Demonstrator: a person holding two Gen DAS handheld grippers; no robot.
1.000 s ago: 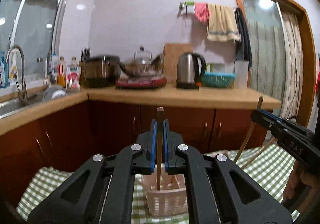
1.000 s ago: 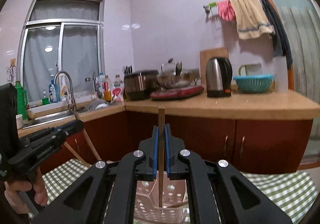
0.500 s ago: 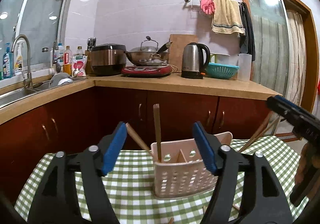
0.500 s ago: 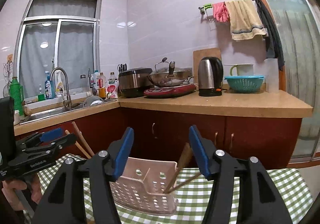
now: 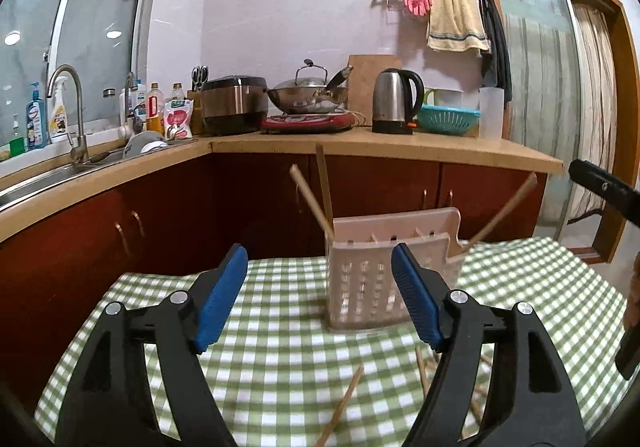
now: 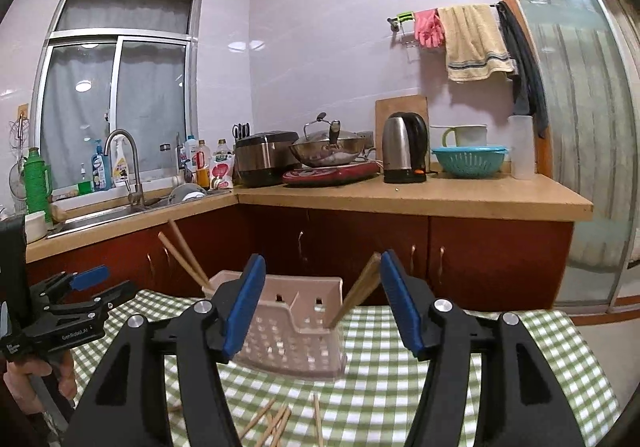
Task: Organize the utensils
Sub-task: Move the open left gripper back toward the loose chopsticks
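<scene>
While both stand empty: left hand-held gripper (image 5: 316, 297) wide open; right hand-held gripper (image 6: 320, 301) moderately open
Risk: pale pink perforated plastic basket (image 5: 384, 275) may tip; leaning wooden chopsticks (image 6: 356, 293) shift its weight

A home kitchen: a steel sink with curved tap (image 6: 124, 163) far left, a lidded steel wok (image 6: 328, 149) and steel electric kettle (image 6: 404, 153) on the tan wooden counter (image 6: 420, 197).

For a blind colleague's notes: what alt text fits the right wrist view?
The right hand-held gripper, open and empty, faces a pink utensil basket holding chopsticks on a green checked tablecloth. Loose chopsticks lie nearer; the left hand-held gripper shows at left.
</scene>
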